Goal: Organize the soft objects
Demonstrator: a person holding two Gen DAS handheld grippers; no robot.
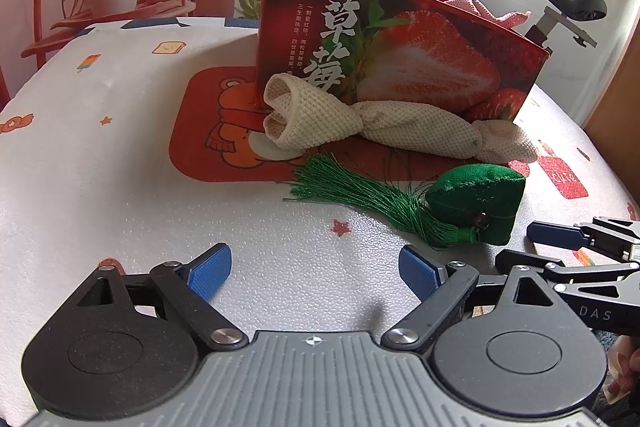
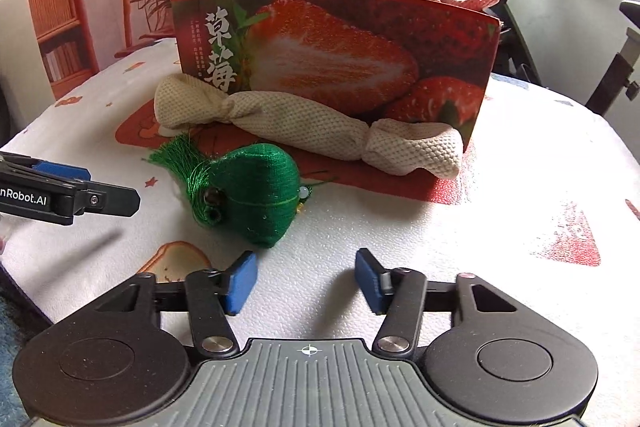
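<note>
**Two softies left outside the box**

Green pouch (image 2: 256,203) sits just ahead-left of the right gripper (image 2: 306,281) – jaws narrowish, empty, prob lining up a grab. Left gripper (image 1: 314,273) wide, nothing btwn. Cream roll (image 2: 308,131) lies further ahead against strawberry box (image 2: 340,55) – likely the drop spot.

A home: exercise bike (image 1: 560,7) beside a cartoon-print tablecloth (image 1: 100,147).
</note>
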